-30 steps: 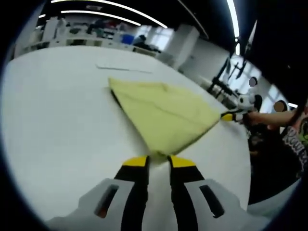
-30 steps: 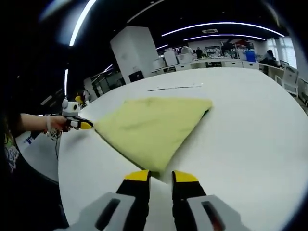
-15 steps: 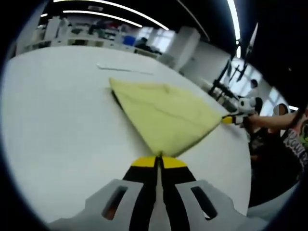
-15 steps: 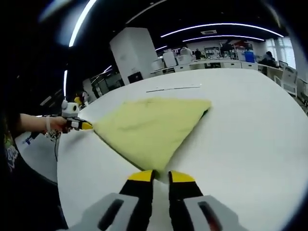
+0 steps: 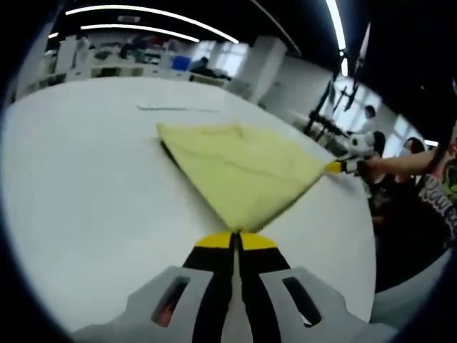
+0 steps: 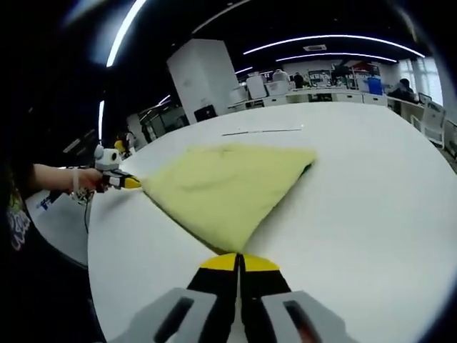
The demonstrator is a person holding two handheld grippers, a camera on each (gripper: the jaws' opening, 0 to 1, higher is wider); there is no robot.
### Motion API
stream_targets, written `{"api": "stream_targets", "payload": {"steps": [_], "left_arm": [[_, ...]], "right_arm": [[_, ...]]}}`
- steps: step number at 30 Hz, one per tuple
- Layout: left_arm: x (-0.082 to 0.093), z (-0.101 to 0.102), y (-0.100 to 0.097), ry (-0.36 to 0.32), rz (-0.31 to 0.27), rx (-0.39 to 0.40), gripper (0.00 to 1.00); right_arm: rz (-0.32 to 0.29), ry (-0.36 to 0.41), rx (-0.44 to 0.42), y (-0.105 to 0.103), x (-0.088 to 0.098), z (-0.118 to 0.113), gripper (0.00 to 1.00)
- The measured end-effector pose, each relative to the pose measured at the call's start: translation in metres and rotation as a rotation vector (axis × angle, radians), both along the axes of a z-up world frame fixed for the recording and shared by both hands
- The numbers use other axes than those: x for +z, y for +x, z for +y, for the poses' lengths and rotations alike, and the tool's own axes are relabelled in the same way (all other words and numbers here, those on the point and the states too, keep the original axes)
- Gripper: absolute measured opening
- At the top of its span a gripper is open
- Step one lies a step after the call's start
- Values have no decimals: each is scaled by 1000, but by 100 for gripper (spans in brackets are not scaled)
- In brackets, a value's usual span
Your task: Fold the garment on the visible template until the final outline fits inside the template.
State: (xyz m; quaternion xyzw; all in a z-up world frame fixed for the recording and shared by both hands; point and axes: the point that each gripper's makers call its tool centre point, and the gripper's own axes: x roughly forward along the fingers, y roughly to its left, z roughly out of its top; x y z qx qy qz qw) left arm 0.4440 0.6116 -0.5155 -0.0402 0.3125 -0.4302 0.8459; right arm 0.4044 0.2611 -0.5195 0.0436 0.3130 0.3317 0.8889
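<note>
A yellow garment (image 5: 239, 168) lies folded flat on the white table (image 5: 86, 186), with a dark layer peeking out at its far corner. My left gripper (image 5: 234, 238) is shut on the garment's near corner. My right gripper (image 5: 335, 167) comes in from the right and meets another corner. In the right gripper view the garment (image 6: 228, 182) spreads ahead, and my right gripper (image 6: 239, 259) is shut on its near corner. My left gripper (image 6: 131, 183) holds the left corner there. A thin marked line (image 6: 260, 131) runs on the table behind the garment.
The table's rounded edge (image 6: 93, 236) drops off close to the left gripper's side. A person's hand (image 5: 385, 163) holds the right gripper just past that edge. Desks, shelves and people stand far behind the table.
Both grippers stood open at the garment's corners one second ago. The left jaws closed first, the right jaws narrowed and are now shut. The garment has stayed in place.
</note>
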Motion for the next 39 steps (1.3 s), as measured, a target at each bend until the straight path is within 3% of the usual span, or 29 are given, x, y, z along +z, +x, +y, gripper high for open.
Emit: {"api": "stream_targets", "payload": {"steps": [4,12,18,26,32,34,39], "left_arm": [[6,4,-3,1,-6,-35,0],[-8,-2,-32,47,27,-122,0],[-4,3,-51,35,36,-110,0],[-9,14,-82,17,69,-75,0],[-10,16,-86,6,76,-59,0],[-9,16,-86,2,77,-52,0],[-11,13,-87,17,78,-58,0]], "right_arm": [[-1,14,31,-4,5,-2,0],[3,-18,69,-10,2,-8,0],[16,-6,102,-28,6,-3,0],[40,10,138,-62,-3,3,0],[31,-7,129,-67,-6,-3,0],[32,28,107,-67,-1,-5,0],[15,12,110,-68,2,-6,0]]}}
